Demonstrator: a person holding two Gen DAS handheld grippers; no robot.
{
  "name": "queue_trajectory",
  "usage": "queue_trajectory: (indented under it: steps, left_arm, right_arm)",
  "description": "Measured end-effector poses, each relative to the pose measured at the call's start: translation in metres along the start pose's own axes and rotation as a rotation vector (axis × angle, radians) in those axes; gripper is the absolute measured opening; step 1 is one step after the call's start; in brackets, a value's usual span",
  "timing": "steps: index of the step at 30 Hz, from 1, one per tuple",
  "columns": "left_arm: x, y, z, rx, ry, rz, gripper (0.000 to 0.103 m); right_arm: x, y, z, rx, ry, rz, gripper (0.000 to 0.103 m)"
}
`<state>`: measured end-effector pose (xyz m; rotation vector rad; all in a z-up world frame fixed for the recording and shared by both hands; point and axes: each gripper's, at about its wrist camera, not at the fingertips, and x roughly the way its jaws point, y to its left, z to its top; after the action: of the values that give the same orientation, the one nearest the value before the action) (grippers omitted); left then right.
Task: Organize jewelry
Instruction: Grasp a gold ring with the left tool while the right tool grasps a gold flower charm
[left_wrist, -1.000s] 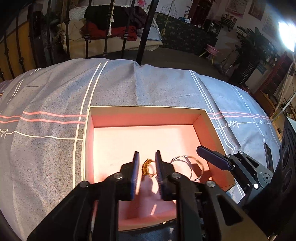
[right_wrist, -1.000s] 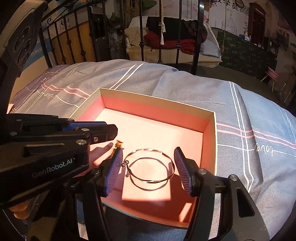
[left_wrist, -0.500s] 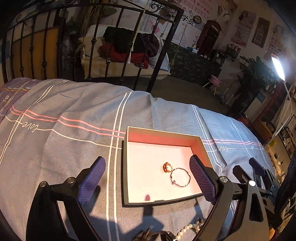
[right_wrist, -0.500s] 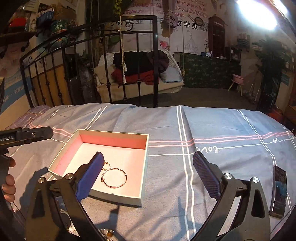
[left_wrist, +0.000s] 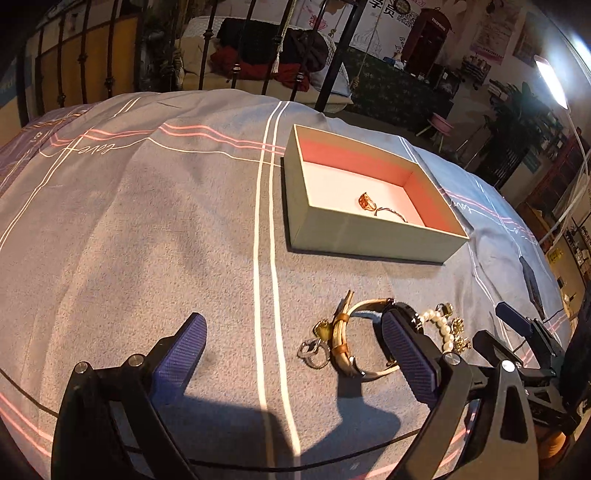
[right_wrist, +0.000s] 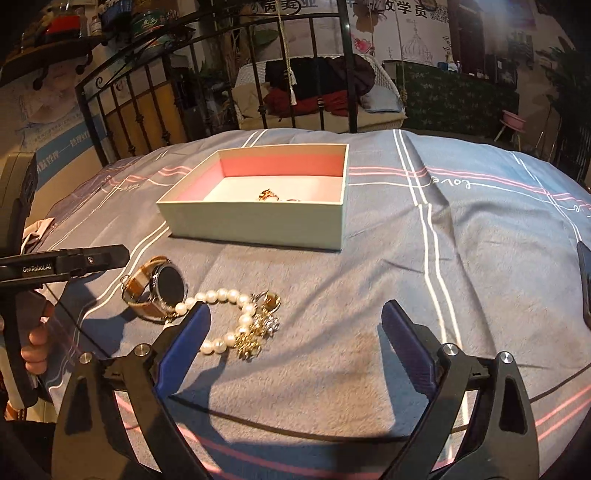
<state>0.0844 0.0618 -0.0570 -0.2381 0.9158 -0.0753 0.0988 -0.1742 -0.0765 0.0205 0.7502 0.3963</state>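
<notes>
A grey bedspread (right_wrist: 369, 295) with pink and white stripes carries everything here. Toward its far edge sits an open box (right_wrist: 258, 225) with a pink lining, and on the box floor lie a gold ring (left_wrist: 367, 201) and a thin bangle (left_wrist: 389, 213), the two just beside each other; from the right wrist view only their tops show over the near wall. Nearer the front edge of the bedspread lies a loose cluster of jewelry: a watch (right_wrist: 168, 286) with a tan strap and dark round face, a pearl bracelet (right_wrist: 229, 314) curling off from it, and gold charm pieces (right_wrist: 258, 332) touching the pearls. The left gripper (left_wrist: 291, 350) hangs above the bedspread with its jaws having just swung wide apart, nothing between the pads; its right finger partly covers the watch in that view. The right gripper (right_wrist: 295, 332) likewise stands spread, its jaws just eased in slightly, gripping nothing, its left finger just beside the pearls.
</notes>
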Motion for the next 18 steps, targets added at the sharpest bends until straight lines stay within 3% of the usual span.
queue_trajectory:
  steps: [4,7,12,16,18]
  left_arm:
    - [-0.005,0.006,-0.007,0.014,0.010,0.027,0.093]
    - [-0.005,0.003,-0.014,0.079,0.023,0.057,0.090]
    - [0.005,-0.010,-0.021,0.217,0.045,0.078,0.066]
    - [0.013,-0.020,-0.022,0.298,0.045,0.092,0.057]
    - [0.016,-0.025,-0.020,0.324,0.045,0.084,0.043]
  right_arm:
    - [0.001,0.010,-0.010,-0.029,0.015,0.024,0.091]
    - [0.002,0.013,-0.011,-0.037,0.019,0.026,0.091]
    - [0.004,0.011,-0.011,-0.030,0.030,0.021,0.091]
    - [0.008,0.014,-0.010,-0.041,0.049,0.014,0.091]
    - [0.010,0.016,-0.010,-0.051,0.057,0.013,0.090]
